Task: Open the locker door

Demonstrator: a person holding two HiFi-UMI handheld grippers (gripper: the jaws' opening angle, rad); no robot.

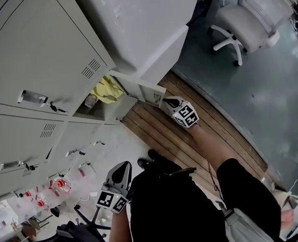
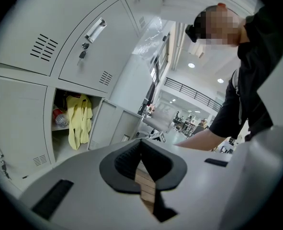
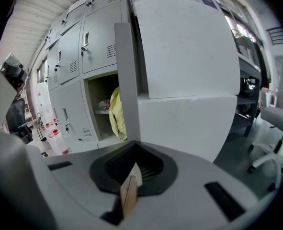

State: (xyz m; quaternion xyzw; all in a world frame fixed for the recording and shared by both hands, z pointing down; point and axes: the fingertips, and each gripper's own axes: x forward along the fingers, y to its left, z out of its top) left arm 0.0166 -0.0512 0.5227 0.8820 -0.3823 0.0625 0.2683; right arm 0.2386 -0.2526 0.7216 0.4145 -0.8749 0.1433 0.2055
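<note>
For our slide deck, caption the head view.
Right gripper, shut, beside the open locker door; yellow cloth inside.

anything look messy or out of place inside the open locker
Nothing damaged or spilled. Behind the open locker door, a yellow cloth hangs loosely, and a plastic bottle beside it seems to lie on its side on the shelf.

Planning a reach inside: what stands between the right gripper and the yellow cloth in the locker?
The head view shows the open locker door standing between the right gripper and the yellow cloth.
</note>
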